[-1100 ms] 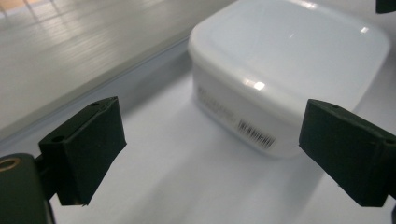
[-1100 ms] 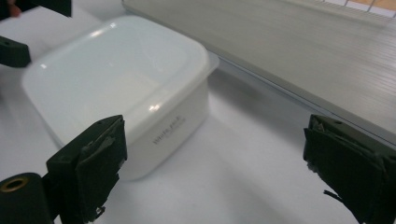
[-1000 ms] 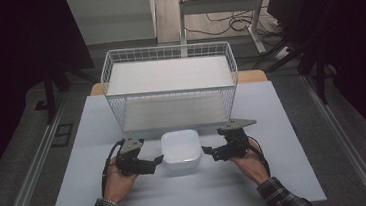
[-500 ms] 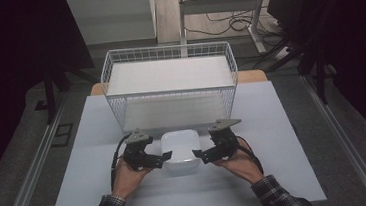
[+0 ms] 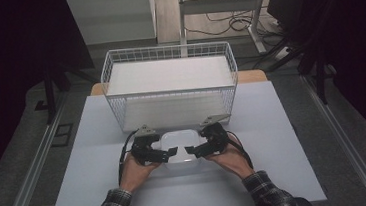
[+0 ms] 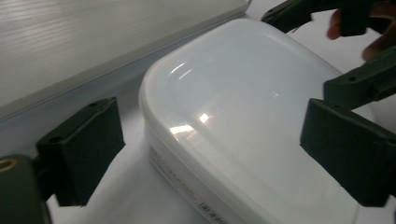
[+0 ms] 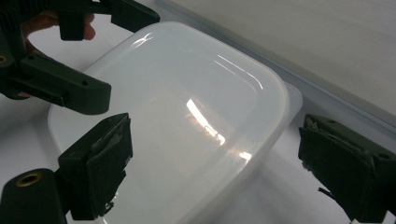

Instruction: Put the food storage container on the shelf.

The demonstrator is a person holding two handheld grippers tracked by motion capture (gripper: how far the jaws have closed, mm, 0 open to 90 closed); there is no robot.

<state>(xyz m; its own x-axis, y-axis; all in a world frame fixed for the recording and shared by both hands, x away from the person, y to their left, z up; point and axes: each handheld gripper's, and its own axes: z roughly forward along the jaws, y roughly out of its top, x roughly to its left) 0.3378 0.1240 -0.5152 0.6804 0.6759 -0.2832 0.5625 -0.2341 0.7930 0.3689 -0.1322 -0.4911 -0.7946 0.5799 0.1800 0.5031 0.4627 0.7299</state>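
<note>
A white lidded plastic container [image 5: 178,142] sits on the white table just in front of the wire basket. My left gripper [image 5: 172,153] has come in from its left and my right gripper [image 5: 189,151] from its right, with their tips over the container's near edge. In the left gripper view the open jaws [image 6: 215,135] straddle a corner of the container [image 6: 243,107] without pressing on it. In the right gripper view the jaws [image 7: 217,151] have just closed a little but stand open around the container [image 7: 187,93], pads apart from it. The left gripper [image 7: 60,88] shows opposite.
A white wire basket [image 5: 171,109] with a pale floor stands directly behind the container. The white table [image 5: 284,139] reaches out to both sides. Metal rails run along the floor on the left and right, and cables lie beyond the basket.
Both hands have moved inward toward each other. The grippers, which were at the container's sides, now have their tips over its near edge. The container has not moved.
</note>
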